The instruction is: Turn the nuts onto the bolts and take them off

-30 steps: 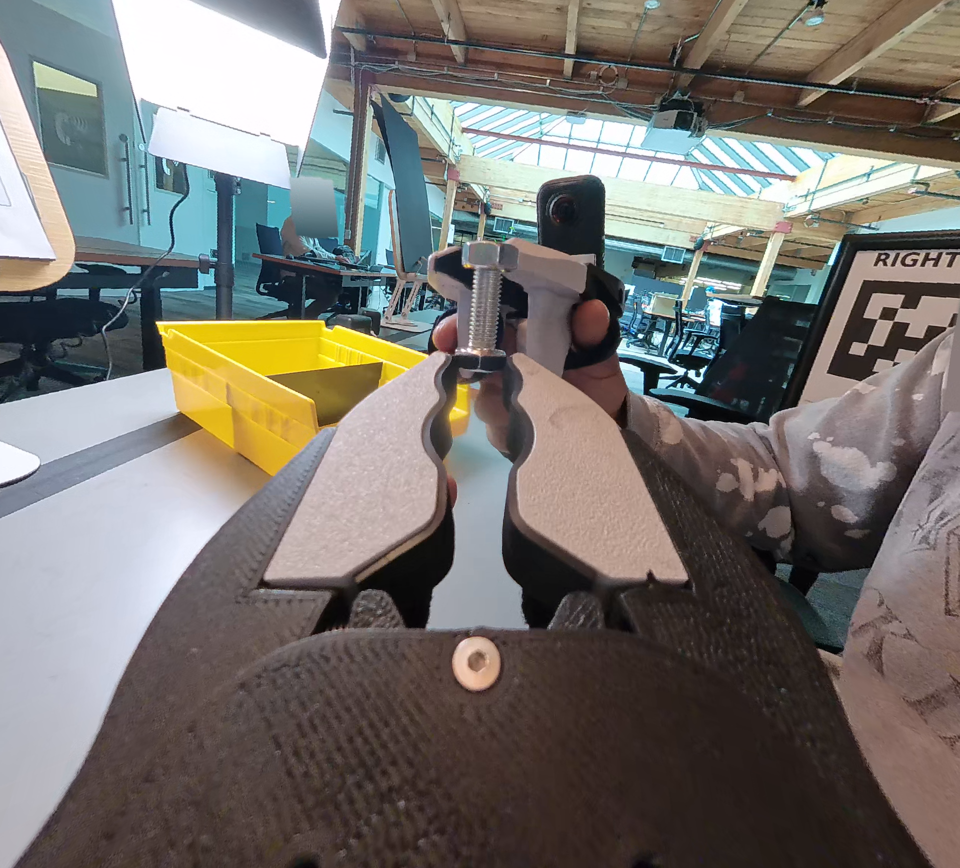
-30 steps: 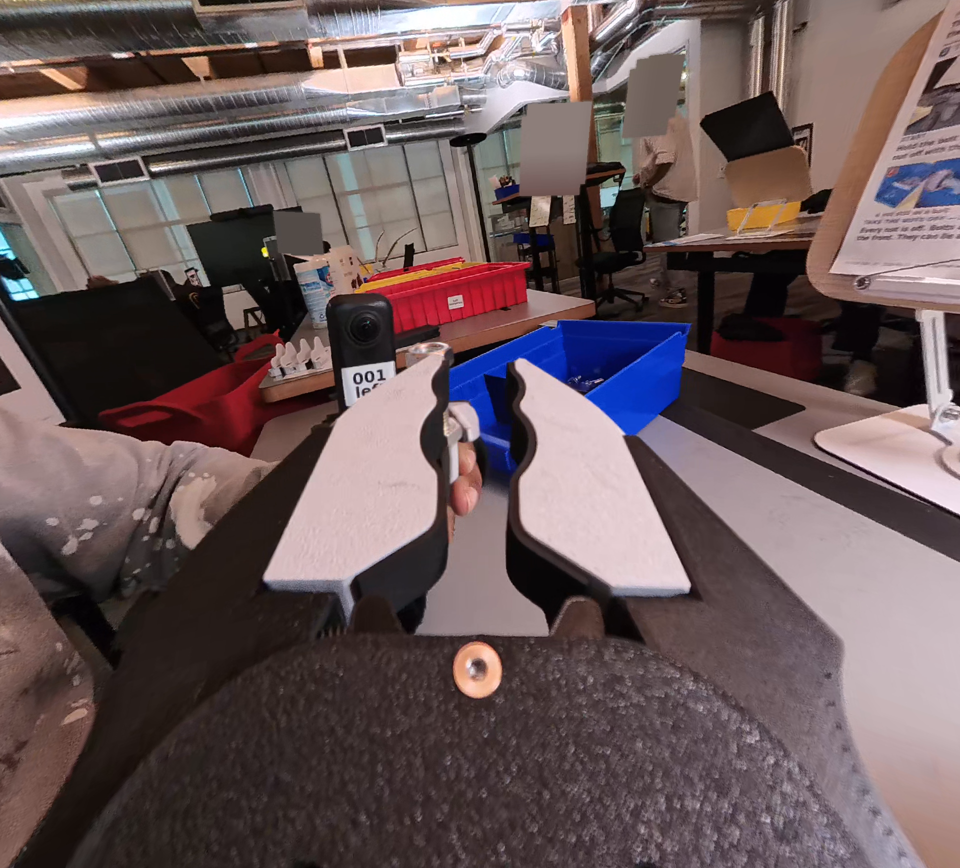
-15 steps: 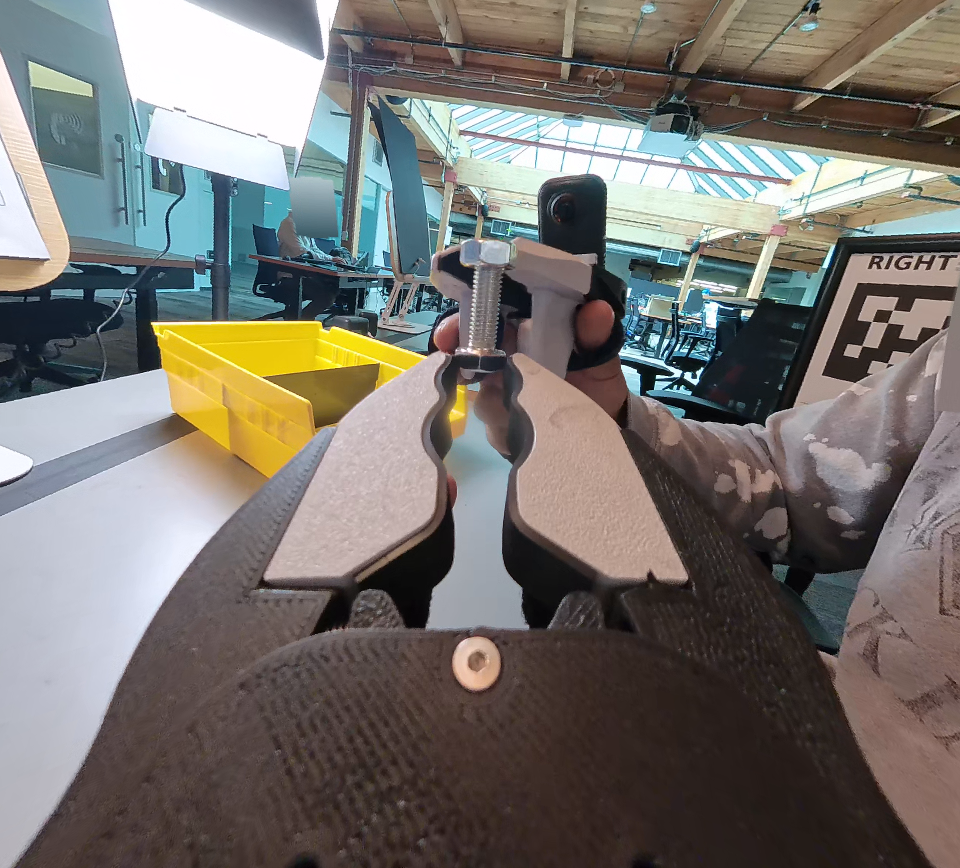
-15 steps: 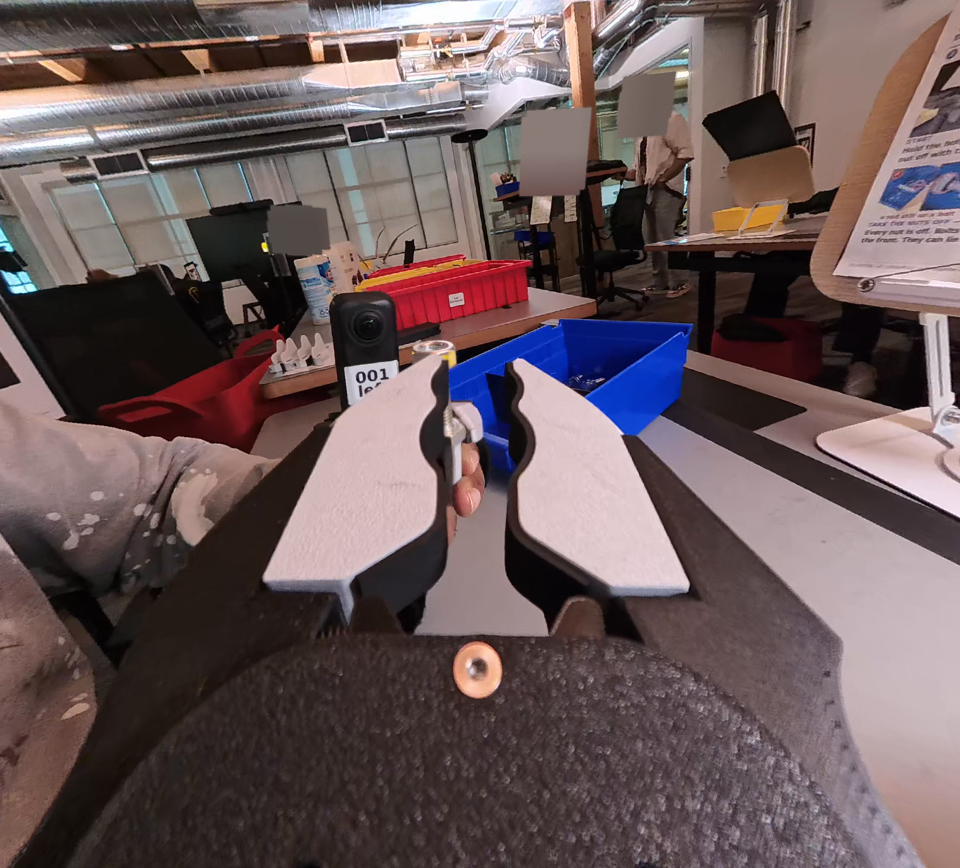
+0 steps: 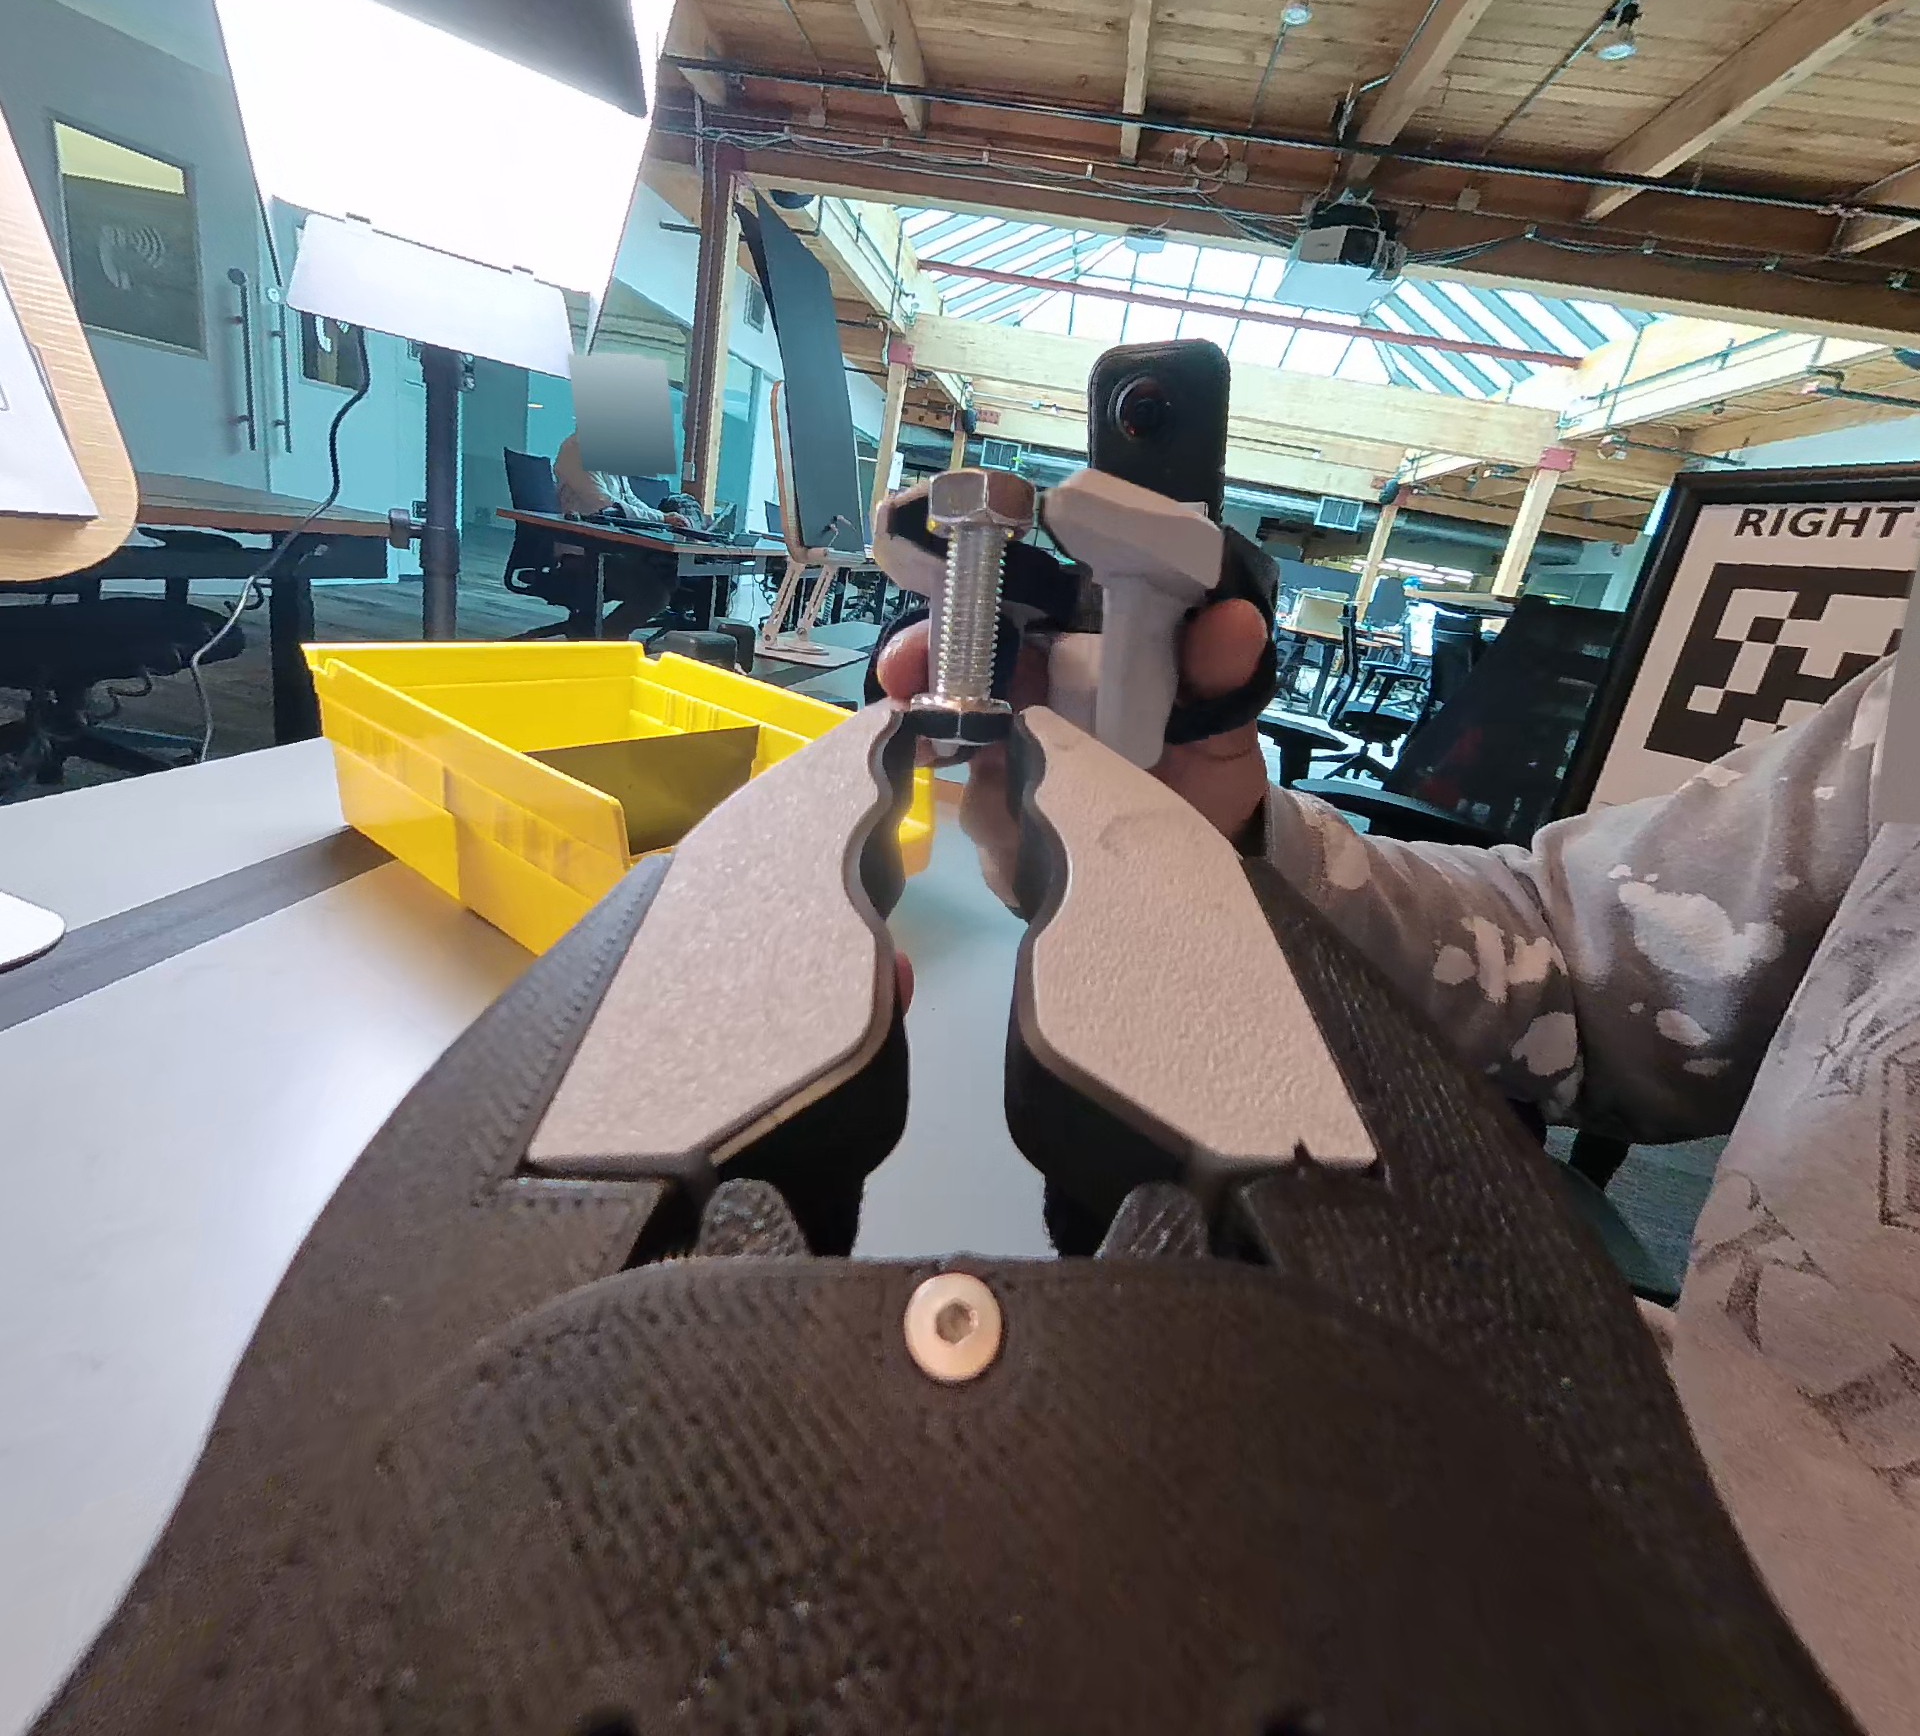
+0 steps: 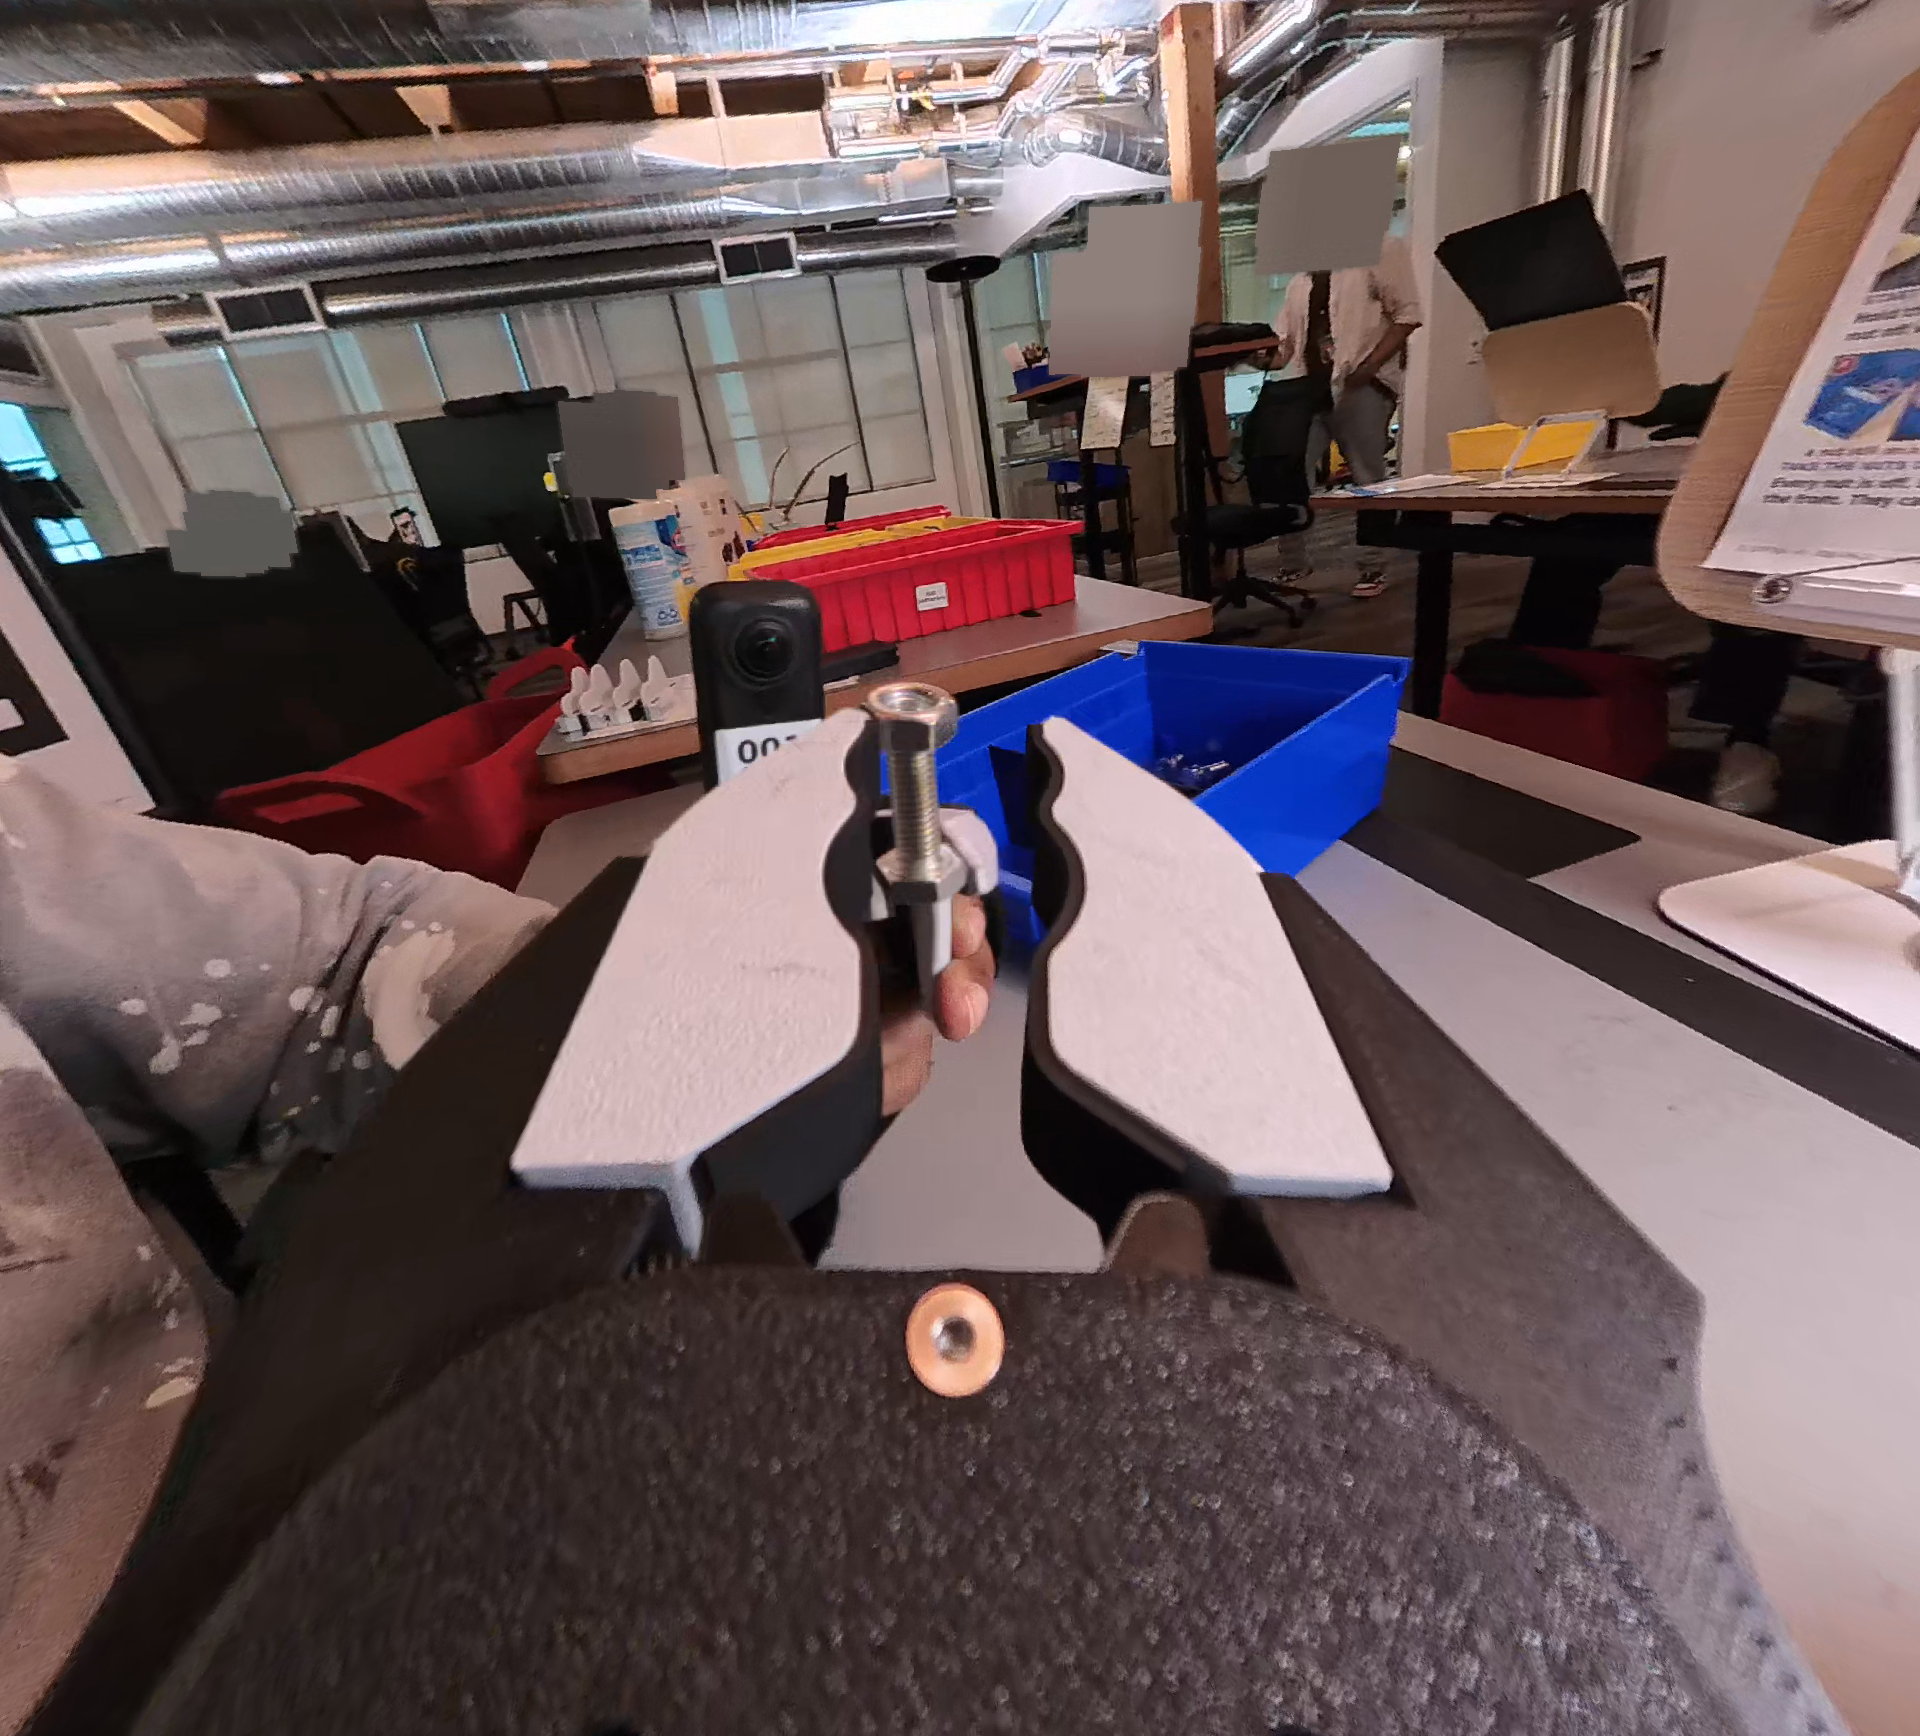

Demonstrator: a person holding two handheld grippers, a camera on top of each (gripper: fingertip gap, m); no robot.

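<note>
Nut pinched, bolt standing tall over the table edge

Yellow bin (image 5: 499,751) sits near on the left, bare table (image 5: 208,1011) below. The left gripper (image 5: 956,736) is clamped on the nut (image 5: 956,722) at the foot of the upright bolt (image 5: 966,606). The right gripper (image 6: 945,751) is spread around the head, blue bin (image 6: 1299,751) behind. The bolt now shows in that gap, no longer tucked behind a finger.

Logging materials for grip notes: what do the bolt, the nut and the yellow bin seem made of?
Bolt: probably plated steel, with bright silvery threads.
Nut: likely the same metal, with glinting hex edges.
Yellow bin: moulded plastic, with glossy, slightly translucent walls.
</note>
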